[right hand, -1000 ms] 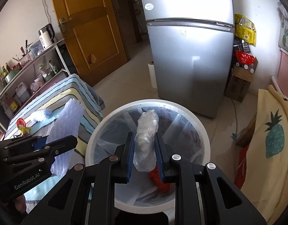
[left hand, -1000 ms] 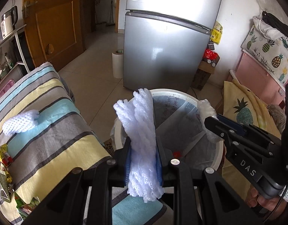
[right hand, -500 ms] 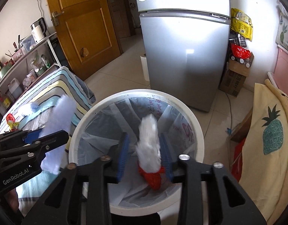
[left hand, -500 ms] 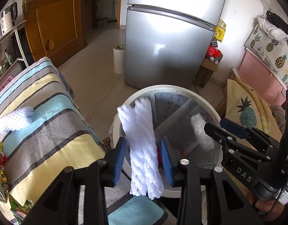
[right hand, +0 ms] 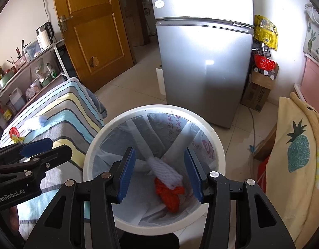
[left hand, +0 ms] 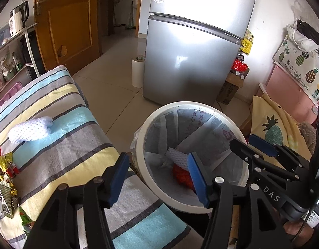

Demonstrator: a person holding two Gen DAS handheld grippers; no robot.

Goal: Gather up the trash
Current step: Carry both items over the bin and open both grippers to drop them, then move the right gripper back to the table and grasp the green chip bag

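**Both claws let go over the bin as more litter waited on the striped cover**

Left wrist view: the left claw [left hand: 157, 178] stood open and empty, its blue pads having just spread apart, above the near rim of the round white plastic bin lined with a translucent bag [left hand: 151, 122]. A white foam fruit net [left hand: 177, 157] lay at the bottom beside a crumpled red wrapper [left hand: 181, 174]. On the striped blue, yellow and grey cover [left hand: 61, 145] over the surface, a second white foam net [left hand: 29, 129] and crinkled snack wrappers [left hand: 3, 168] remained to be collected. The wrappers sat at the frame's edge, so a reach could miss one or push it off. The right claw's black frame crowded the bin's right side, so a swing back risked a knock.

Right wrist view: the right claw [right hand: 161, 171] was likewise open with nothing between its pads, which had just been parting, directly over the bin [right hand: 219, 145]. The white net [right hand: 165, 170] rested on the red wrapper [right hand: 168, 195]. A silver two-door refrigerator [right hand: 203, 62] stood behind; a yellow pineapple-print cloth [right hand: 294, 155] hung close on the right.
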